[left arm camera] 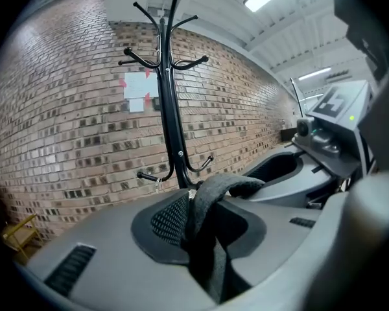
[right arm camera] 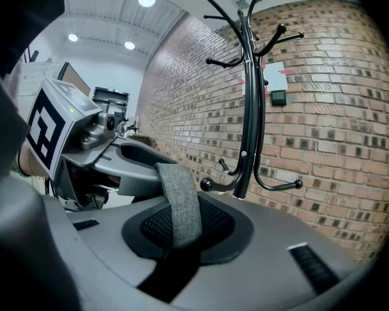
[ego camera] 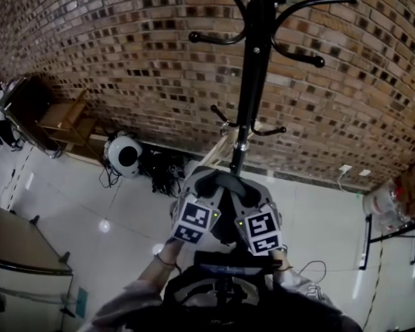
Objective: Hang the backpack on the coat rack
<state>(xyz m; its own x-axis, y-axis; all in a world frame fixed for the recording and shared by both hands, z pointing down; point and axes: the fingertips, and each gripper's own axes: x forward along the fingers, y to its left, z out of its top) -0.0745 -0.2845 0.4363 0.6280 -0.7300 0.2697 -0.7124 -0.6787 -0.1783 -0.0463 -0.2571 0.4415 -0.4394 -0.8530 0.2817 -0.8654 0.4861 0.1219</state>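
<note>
A black coat rack [ego camera: 252,68] with curved hooks stands against the brick wall straight ahead; it also shows in the left gripper view [left arm camera: 172,109] and the right gripper view [right arm camera: 249,102]. The dark backpack [ego camera: 221,292] hangs low in front of me. Its grey handle strap [left arm camera: 211,196] [right arm camera: 180,203] arches from one gripper to the other. My left gripper [ego camera: 202,184] [left arm camera: 207,216] is shut on one end of the strap, my right gripper [ego camera: 252,187] [right arm camera: 181,229] on the other. Both stand side by side, short of the rack's lower hooks [ego camera: 266,130].
On the floor left of the rack's foot lie a white round device [ego camera: 124,155] and a tangle of cables [ego camera: 164,166]. A wooden shelf [ego camera: 66,120] stands far left, a table edge [ego camera: 17,251] near left, a clear plastic bag [ego camera: 386,200] at the right.
</note>
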